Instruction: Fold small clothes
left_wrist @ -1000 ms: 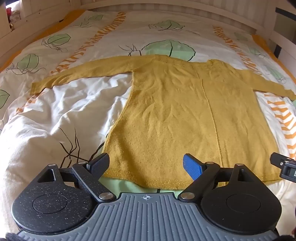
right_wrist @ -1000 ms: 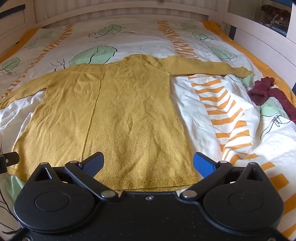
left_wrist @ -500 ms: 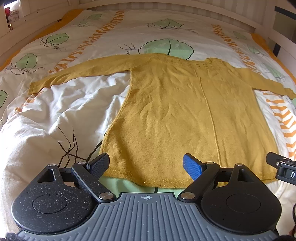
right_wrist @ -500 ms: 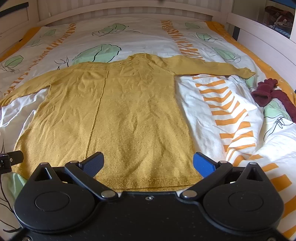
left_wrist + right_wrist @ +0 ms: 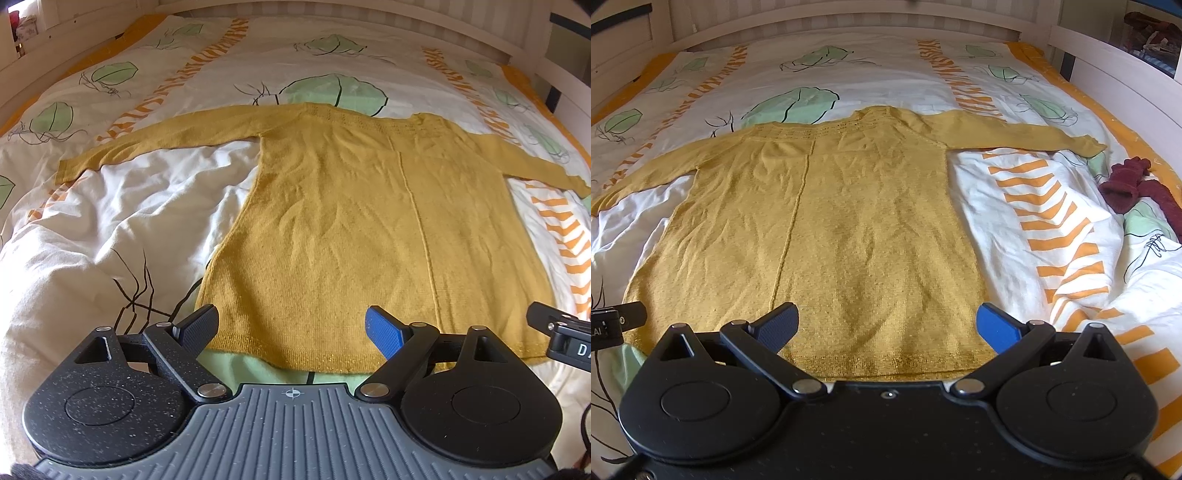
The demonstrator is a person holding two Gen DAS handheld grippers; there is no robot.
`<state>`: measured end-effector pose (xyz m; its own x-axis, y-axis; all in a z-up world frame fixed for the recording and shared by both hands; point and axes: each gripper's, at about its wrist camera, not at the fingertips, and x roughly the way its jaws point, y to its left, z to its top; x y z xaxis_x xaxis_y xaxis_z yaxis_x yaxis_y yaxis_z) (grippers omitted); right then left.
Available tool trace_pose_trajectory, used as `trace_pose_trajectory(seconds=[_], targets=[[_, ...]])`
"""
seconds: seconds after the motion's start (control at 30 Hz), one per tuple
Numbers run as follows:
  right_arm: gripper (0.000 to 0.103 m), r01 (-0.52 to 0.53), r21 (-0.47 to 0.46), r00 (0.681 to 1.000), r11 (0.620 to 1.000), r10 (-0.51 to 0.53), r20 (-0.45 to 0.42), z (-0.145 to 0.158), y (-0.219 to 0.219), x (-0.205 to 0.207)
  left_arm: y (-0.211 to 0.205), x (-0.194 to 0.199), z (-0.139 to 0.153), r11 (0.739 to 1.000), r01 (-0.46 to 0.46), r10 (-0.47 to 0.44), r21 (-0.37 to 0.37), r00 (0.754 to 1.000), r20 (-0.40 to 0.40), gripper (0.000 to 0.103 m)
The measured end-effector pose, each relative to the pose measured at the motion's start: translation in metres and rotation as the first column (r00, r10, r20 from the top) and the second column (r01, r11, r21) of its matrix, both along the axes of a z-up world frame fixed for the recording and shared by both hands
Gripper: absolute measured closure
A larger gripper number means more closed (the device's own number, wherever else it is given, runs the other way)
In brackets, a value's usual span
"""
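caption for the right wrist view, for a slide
Open right gripper above the hem of a yellow sweater spread flat on a leaf-print duvet.

Ahead of the left tool (image 5: 291, 326), jaws spread, the sweater (image 5: 369, 229) lies flat; bare duvet (image 5: 122, 221) runs open to its left. The right tool (image 5: 886, 325) crowds its right side. Right of the right tool, the duvet bunches into folds, and a maroon garment (image 5: 1126, 184) sits near the bed rail (image 5: 1115, 77).
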<state>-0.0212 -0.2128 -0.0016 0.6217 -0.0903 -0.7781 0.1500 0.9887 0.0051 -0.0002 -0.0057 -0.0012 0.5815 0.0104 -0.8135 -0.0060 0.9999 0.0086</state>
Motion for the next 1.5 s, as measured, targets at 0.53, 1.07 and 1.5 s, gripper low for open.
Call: trace_pose_trajectory(seconds=[0.53,1.07,1.5], targets=[[0.001,-0.002,0.002,1.000,1.000,0.002,-0.006,-0.0006,0.0019,0.0015,0.0008,0.0005,-0.0001,1.000,0.000,0.000,-0.001,1.000,-0.003,0.016],[0.001,-0.004,0.005,1.000,1.000,0.004,-0.007,-0.0016,0.0055,0.0020,-0.0003,0.0009,0.0002,1.000,-0.001,0.001,-0.004,1.000,-0.008,0.016],[0.001,-0.007,0.009,1.000,1.000,0.007,-0.012,-0.0024,0.0059,0.0052,0.0002,0.0009,0.0000,1.000,-0.001,0.001,-0.005,1.000,-0.009,0.016]])
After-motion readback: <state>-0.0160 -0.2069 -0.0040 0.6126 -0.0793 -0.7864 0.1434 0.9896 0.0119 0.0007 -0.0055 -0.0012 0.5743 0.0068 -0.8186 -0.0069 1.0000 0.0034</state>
